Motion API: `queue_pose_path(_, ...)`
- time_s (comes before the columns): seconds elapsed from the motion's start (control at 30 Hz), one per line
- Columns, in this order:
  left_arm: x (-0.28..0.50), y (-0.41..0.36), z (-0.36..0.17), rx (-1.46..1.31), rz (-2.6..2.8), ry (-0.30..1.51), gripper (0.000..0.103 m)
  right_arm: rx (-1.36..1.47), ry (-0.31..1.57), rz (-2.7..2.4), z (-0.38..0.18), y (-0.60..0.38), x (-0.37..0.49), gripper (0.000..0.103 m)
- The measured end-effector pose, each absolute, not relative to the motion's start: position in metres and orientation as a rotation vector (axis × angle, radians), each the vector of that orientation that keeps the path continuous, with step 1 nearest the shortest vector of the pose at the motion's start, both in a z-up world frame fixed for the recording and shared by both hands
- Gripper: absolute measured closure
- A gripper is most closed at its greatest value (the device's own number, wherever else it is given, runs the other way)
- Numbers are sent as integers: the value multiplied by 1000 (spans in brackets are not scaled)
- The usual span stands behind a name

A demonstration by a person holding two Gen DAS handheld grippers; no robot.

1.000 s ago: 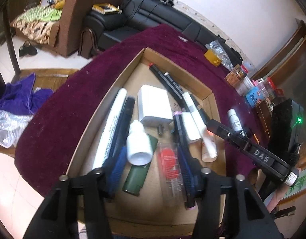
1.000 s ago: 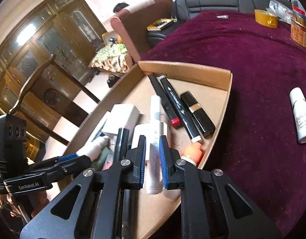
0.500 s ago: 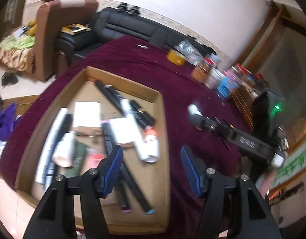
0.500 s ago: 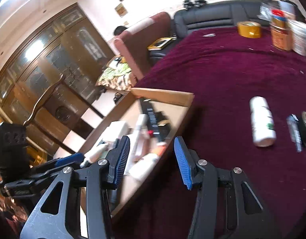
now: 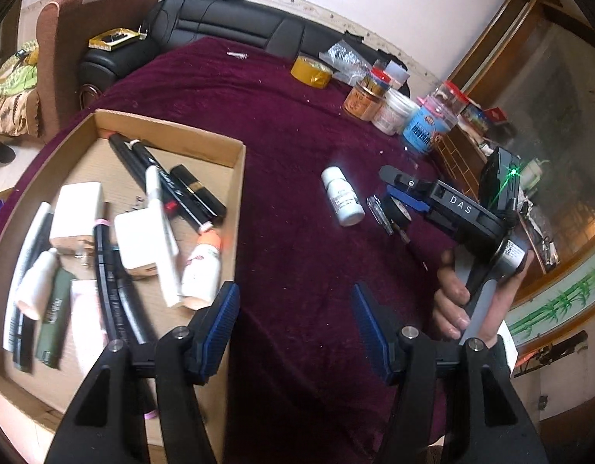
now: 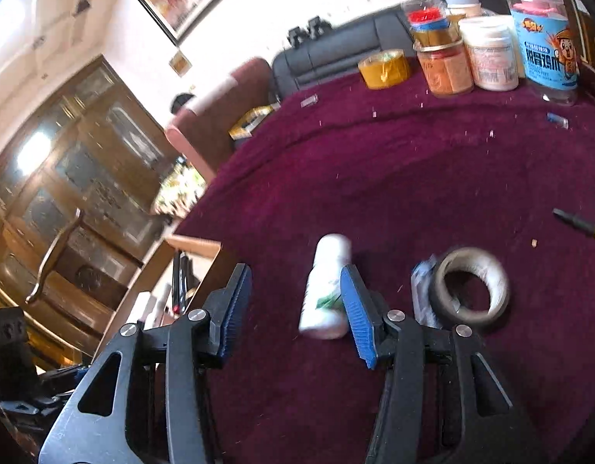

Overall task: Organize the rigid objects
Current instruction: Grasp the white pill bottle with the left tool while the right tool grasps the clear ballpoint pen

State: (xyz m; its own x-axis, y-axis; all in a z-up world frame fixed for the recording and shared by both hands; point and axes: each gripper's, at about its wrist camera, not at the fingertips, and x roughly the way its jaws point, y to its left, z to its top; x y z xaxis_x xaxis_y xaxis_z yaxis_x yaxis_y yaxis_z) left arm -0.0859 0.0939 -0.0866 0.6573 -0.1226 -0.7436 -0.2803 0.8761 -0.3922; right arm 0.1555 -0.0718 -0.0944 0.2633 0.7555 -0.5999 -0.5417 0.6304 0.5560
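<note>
Our right gripper (image 6: 295,309) jaws are opening, empty; the white bottle (image 6: 326,288) lies on the maroon surface (image 6: 413,178) just ahead. Our left gripper (image 5: 293,323) is wide, holding nothing, beside the cardboard box (image 5: 241,178).

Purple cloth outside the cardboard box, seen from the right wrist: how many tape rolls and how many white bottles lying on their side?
Tape rolls: 2 (yellow tape roll, dark tape roll)
White bottle: 1
Total: 3
</note>
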Motion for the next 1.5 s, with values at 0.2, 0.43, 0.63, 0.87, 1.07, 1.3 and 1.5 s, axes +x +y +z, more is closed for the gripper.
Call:
queue_pose_path(0.2, -54, 83, -93, -507, 94, 923, 43, 320, 981, 797, -104, -89, 167, 53)
queue_pose_path(0.43, 7, 71, -98, -510, 78, 989, 43, 388, 988, 749, -104, -103, 172, 53)
queue_pose_path(0.63, 75, 57, -113, -441, 113, 1053, 43, 438, 969, 733, -102, -117, 172, 53)
queue_pose_path(0.87, 121, 46, -148, -412, 171, 1150, 53, 454, 974, 731, -102, -121, 170, 53)
queue_pose_path(1.07, 99, 45, -148, -397, 190, 1139, 69, 452, 972, 761, -100, -119, 168, 53)
queue_pose_path(1.3, 36, 56, -147, -451, 173, 1119, 69, 332, 1014, 852, -103, -93, 160, 53)
queue_pose_path(1.5, -14, 52, -147, -480, 145, 1108, 69, 235, 1046, 836, -110, -84, 149, 53)
